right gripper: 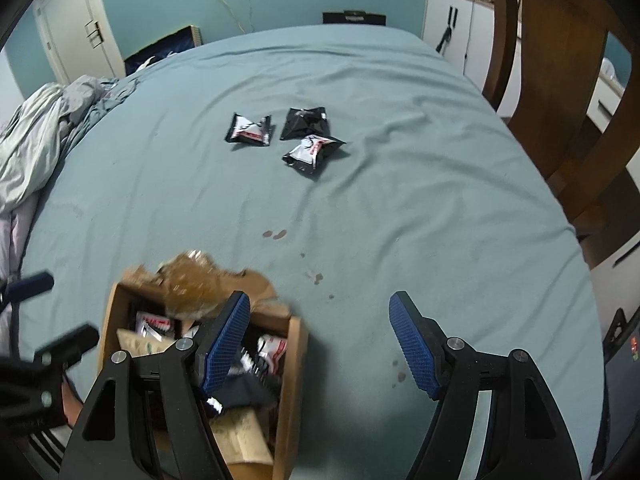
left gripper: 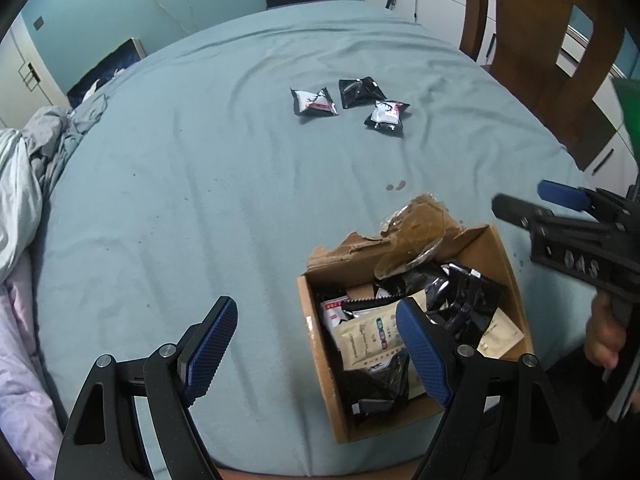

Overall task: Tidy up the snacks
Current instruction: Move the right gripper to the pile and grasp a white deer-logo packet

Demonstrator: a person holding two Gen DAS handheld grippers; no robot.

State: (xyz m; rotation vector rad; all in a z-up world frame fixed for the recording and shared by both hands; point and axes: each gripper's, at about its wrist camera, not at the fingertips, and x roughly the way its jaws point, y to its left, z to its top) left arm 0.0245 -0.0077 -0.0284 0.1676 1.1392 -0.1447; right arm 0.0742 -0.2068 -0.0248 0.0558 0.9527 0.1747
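Note:
An open cardboard box point(left gripper: 314, 354) point(right gripper: 294, 364) with torn flaps sits near the front edge of a blue-green sheet, packed with black and beige snack packets point(left gripper: 370, 338). Farther back on the sheet lie three loose packets: a white-and-black one point(left gripper: 314, 103) point(right gripper: 250, 129), a black one point(left gripper: 360, 92) point(right gripper: 306, 122) and another white-and-black one point(left gripper: 387, 116) point(right gripper: 314, 153). My left gripper point(left gripper: 320, 354) stands open, its right finger over the box, nothing between the pads. My right gripper point(right gripper: 324, 346) is open too, its left finger above the box's right side; its tips point(left gripper: 532, 200) also show in the left wrist view.
A wooden chair point(left gripper: 536, 52) point(right gripper: 560, 80) stands at the sheet's right side. Crumpled bedding point(left gripper: 28, 184) point(right gripper: 44, 128) lies at the left edge. Small dark stains point(right gripper: 276, 234) mark the sheet between box and loose packets. A hand point(left gripper: 604, 336) holds the right gripper.

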